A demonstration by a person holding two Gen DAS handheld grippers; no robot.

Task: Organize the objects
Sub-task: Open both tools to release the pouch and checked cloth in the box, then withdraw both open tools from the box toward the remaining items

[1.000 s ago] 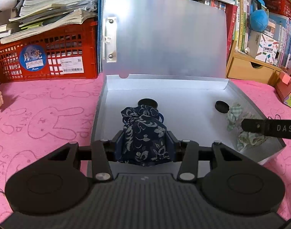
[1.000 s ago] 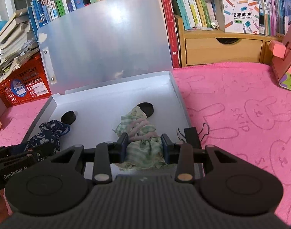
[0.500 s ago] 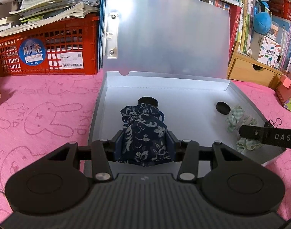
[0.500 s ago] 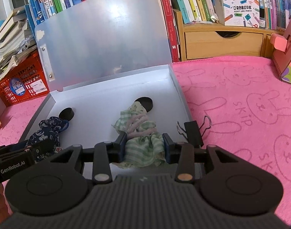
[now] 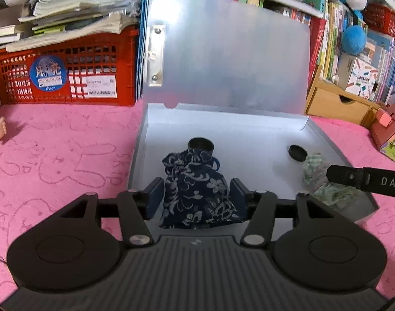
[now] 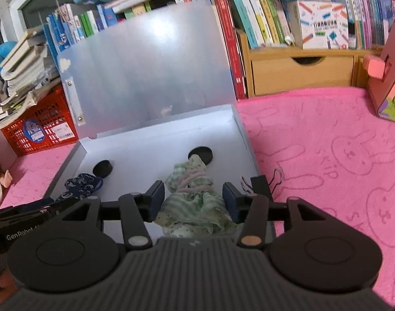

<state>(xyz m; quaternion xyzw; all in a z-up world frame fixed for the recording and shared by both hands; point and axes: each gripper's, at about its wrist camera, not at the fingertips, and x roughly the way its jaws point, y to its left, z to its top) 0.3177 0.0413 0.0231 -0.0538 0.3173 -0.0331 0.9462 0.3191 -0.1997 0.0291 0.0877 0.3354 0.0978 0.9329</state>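
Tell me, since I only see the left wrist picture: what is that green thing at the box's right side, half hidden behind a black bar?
Observer: A green striped pouch lying in the box. The right gripper straddles it, its fingers opening.
Operator: Is it tied shut?
Observer: Yes, a pink cord wraps its neck.
Operator: Is there anything just outside that wall?
Observer: A black binder clip lies on the pink cloth, right beside the wall.

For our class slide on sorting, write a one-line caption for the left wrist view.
Left gripper opening around a navy floral pouch set inside the open grey file box.
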